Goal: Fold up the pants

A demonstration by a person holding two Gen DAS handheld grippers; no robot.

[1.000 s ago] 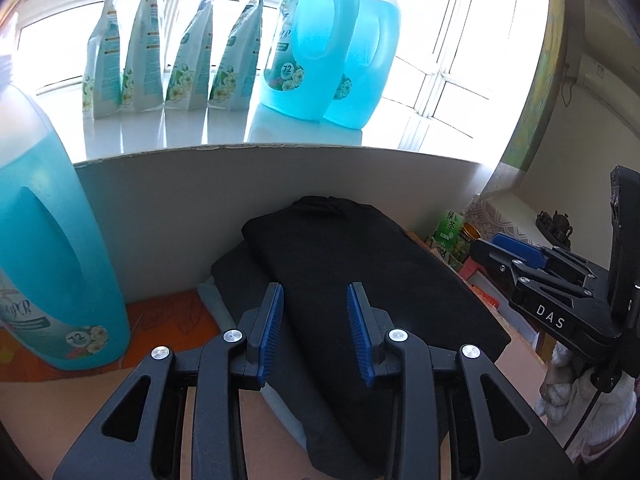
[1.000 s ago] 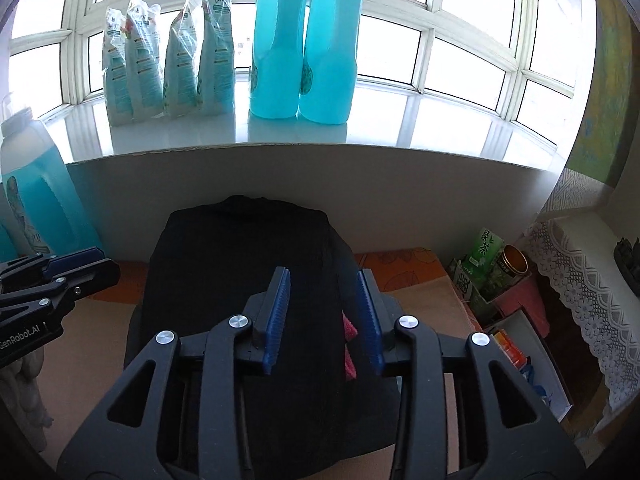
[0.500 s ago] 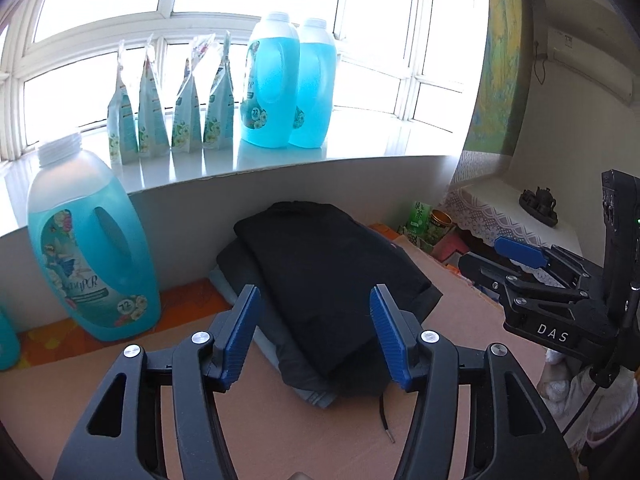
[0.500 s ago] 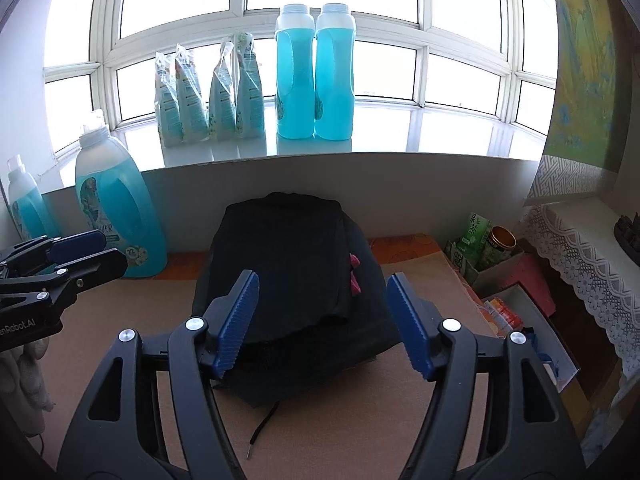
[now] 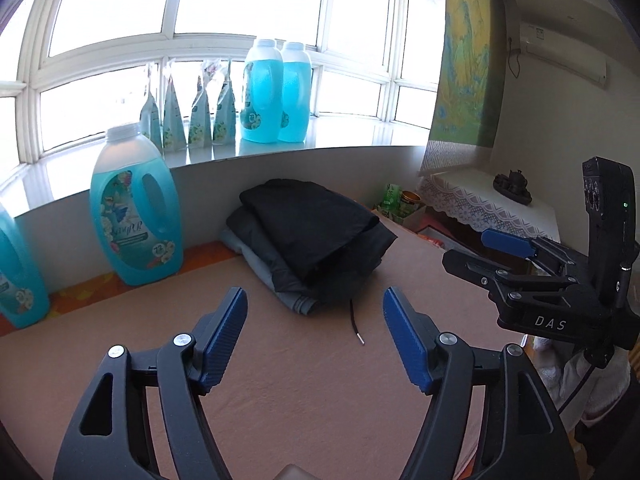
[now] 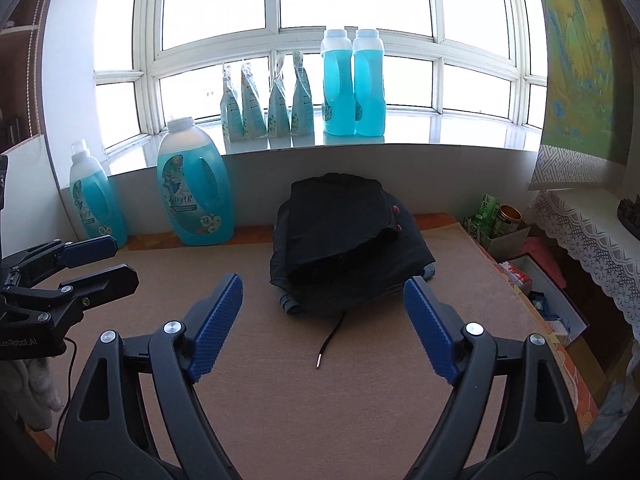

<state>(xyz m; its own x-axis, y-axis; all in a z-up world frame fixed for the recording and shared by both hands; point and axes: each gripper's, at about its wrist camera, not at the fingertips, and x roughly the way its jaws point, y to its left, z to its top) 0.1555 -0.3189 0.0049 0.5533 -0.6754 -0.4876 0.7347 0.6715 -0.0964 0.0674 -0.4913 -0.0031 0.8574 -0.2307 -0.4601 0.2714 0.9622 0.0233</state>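
With the folded pants [image 6: 340, 236] stacked on other garments at the table's [image 6: 280, 400] far edge, I judge the fold complete. My left hand-held gripper [image 5: 314, 334] and right hand-held gripper [image 6: 322, 322] are opening, jaws empty. Next: fetch another pair.

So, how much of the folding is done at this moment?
Done: the black pants lie folded on top of the pile near the wall, only a drawstring trailing out. In hand: nothing; left tool and right tool are both empty, apart from the pile, jaws opening. Left: perhaps tucking the drawstring in; no unfolded pants are visible.
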